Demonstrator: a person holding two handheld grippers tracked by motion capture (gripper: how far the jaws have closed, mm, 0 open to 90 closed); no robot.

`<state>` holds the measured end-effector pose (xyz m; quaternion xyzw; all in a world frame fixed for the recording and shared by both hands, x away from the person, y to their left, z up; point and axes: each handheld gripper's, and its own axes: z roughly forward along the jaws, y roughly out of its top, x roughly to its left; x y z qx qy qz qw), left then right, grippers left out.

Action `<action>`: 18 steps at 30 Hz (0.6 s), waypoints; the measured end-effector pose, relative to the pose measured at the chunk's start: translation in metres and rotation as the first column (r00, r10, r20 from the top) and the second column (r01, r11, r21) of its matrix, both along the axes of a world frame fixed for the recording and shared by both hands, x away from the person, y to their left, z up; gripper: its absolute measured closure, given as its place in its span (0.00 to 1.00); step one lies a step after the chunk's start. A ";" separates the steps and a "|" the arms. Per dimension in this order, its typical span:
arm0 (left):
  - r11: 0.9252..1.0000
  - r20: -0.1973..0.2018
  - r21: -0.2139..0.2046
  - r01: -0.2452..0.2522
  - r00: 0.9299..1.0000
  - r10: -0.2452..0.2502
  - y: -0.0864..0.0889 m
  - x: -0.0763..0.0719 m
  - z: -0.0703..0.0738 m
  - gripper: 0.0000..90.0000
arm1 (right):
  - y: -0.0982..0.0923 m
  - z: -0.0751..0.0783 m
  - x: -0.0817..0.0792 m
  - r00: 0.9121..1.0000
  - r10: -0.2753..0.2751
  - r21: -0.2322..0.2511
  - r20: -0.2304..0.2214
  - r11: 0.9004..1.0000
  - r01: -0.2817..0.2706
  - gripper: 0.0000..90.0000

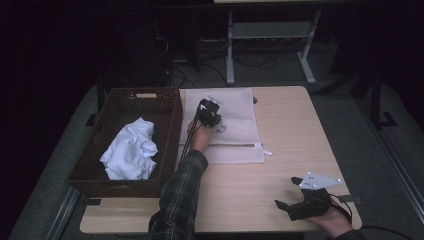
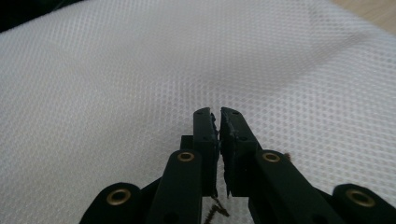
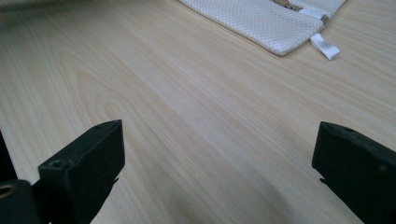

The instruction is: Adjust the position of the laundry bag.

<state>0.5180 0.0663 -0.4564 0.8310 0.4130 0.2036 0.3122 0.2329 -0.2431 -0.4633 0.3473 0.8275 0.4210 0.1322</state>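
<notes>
Pinching the mesh laundry bag beside the basket, our left gripper pressed together; next we lift, judging.

A person's left forearm is wearing a dark plaid sleeve. The left tool is showing two black jaws with small screw holes, black link arms carrying brass-coloured rivets, and what looks like worn, ragged pad edges. A black cable is trailing from it. The right tool is black too, wearing a pale grey three-cornered plate on top.
</notes>
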 end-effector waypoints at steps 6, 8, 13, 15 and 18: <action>1.000 -0.021 -0.001 0.004 1.000 -0.004 -0.003 0.007 -0.006 0.97 | 0.000 0.000 0.000 1.000 -0.003 -0.002 -0.001 1.000 0.003 0.02; 1.000 -0.026 -0.003 0.003 1.000 -0.003 -0.003 0.008 -0.007 0.98 | 0.000 0.000 0.000 1.000 -0.002 -0.003 -0.001 1.000 0.002 0.02; 1.000 -0.042 -0.007 -0.004 0.999 0.004 -0.002 0.010 -0.010 0.99 | -0.001 0.000 0.000 1.000 -0.004 -0.002 -0.001 1.000 0.004 0.02; 1.000 -0.047 -0.009 -0.001 0.999 0.000 -0.001 0.010 -0.010 0.99 | -0.001 0.000 0.000 1.000 -0.004 0.000 -0.001 1.000 0.004 0.02; 1.000 -0.051 -0.006 0.001 0.999 -0.001 -0.001 0.009 -0.009 0.99 | -0.001 0.000 -0.001 1.000 -0.002 0.000 0.001 1.000 0.002 0.02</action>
